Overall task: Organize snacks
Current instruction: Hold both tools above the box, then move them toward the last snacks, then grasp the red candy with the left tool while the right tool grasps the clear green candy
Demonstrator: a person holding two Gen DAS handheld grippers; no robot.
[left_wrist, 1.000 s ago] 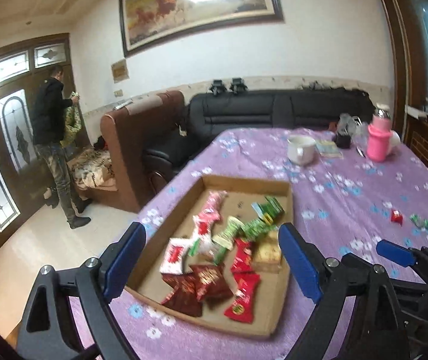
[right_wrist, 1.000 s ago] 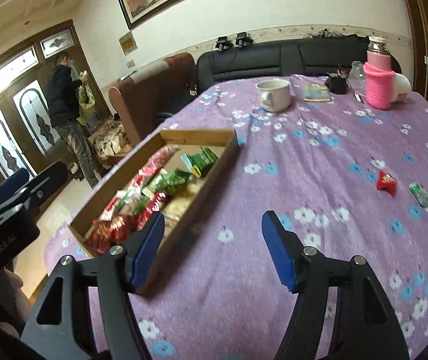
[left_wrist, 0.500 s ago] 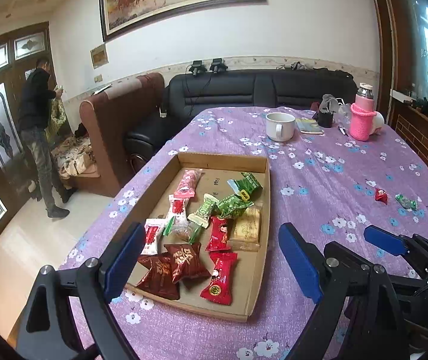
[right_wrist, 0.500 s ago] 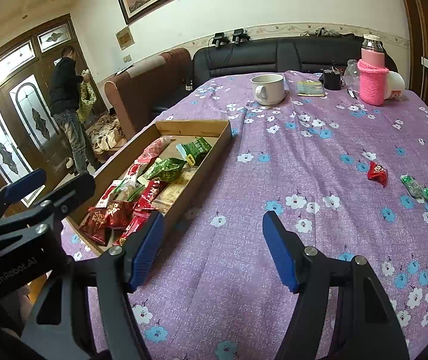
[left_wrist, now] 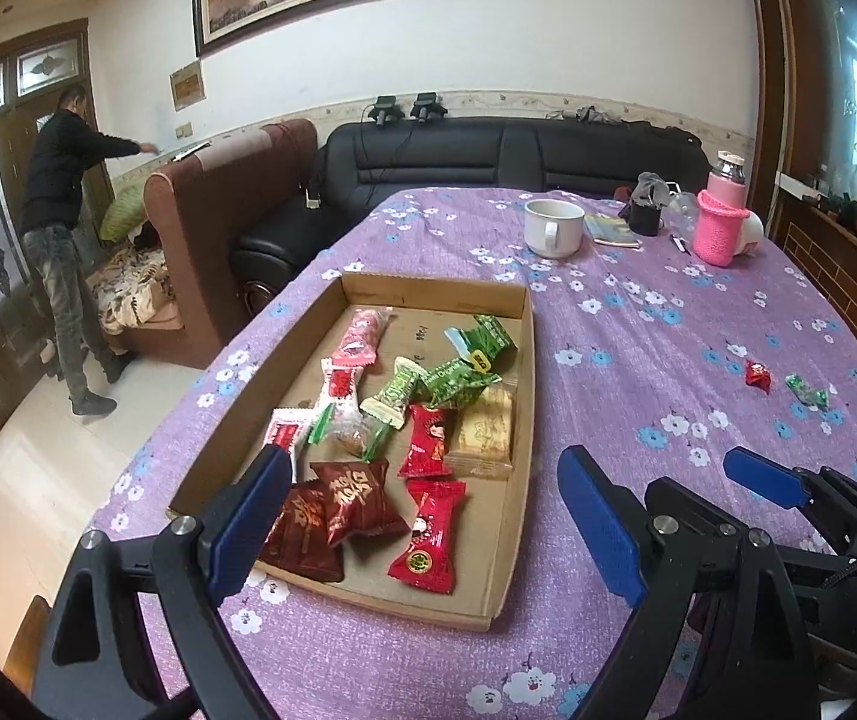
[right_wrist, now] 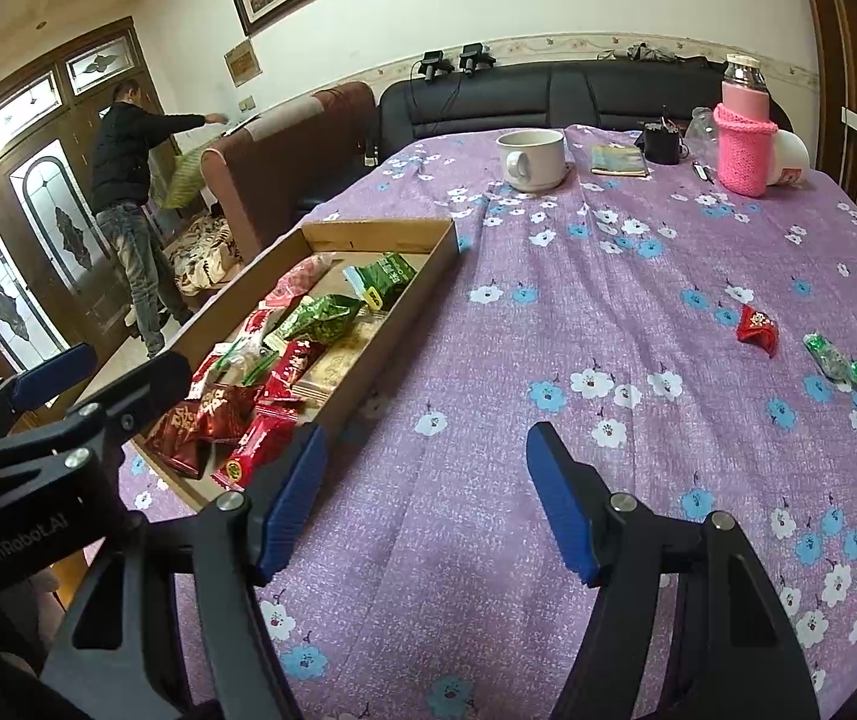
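A shallow cardboard tray [left_wrist: 526,360] [right_wrist: 428,264] on the purple flowered tablecloth holds several red, green and beige snack packets. Two loose sweets lie on the cloth to the right: a red one [left_wrist: 757,374] [right_wrist: 757,329] and a green one [left_wrist: 806,391] [right_wrist: 836,362]. My left gripper [left_wrist: 422,516] is open and empty, held above the tray's near end. My right gripper [right_wrist: 425,498] is open and empty, over bare cloth just right of the tray, well short of the loose sweets.
At the table's far end stand a white mug [right_wrist: 532,159], a small booklet [right_wrist: 617,159], a dark cup [right_wrist: 662,144] and a pink-sleeved bottle [right_wrist: 743,138]. A person [left_wrist: 59,240] stands by the door at left. Sofas lie beyond the table.
Both grippers have risen and pulled back a little, so the tray and table show from higher up. Both stay open. The person at the door has reached out an arm.
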